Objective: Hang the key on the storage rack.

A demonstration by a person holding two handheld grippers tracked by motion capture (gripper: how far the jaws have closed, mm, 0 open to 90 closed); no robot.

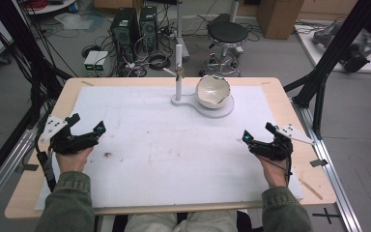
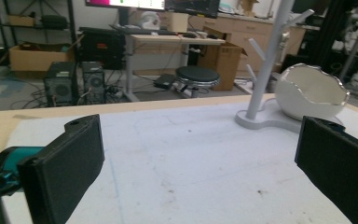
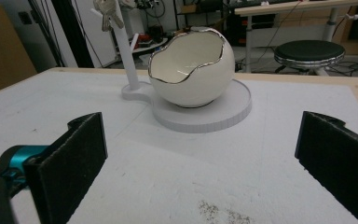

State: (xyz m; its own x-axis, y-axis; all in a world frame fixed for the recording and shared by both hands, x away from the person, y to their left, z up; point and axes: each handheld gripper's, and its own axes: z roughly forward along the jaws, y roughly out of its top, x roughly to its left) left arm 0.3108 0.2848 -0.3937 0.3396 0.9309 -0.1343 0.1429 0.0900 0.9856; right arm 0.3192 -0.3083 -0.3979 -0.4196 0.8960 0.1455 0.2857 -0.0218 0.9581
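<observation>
I count two grippers, left gripper (image 1: 86, 127) and right gripper (image 1: 256, 133), fingers spread and empty, one egg-shaped bowl (image 1: 212, 91) upper centre, keys (image 3: 108, 11) partly cropped.

Right gripper (image 3: 200, 158) sits low over the white mat (image 3: 121, 140), its two black jaws spread wide apart with nothing between them but bare surface. Straight ahead, the egg-shaped white bowl (image 3: 191, 74) with its jagged silver rim rests upright on the round end of a white stand base (image 3: 233, 109), and a slim white post (image 3: 123, 51) rises just beside it with keys (image 3: 106, 10) hanging near the top. A dark speckled smudge (image 3: 216, 210) marks the mat close to the jaws, and a black stool (image 3: 310, 51) stands beyond the table edge.
</observation>
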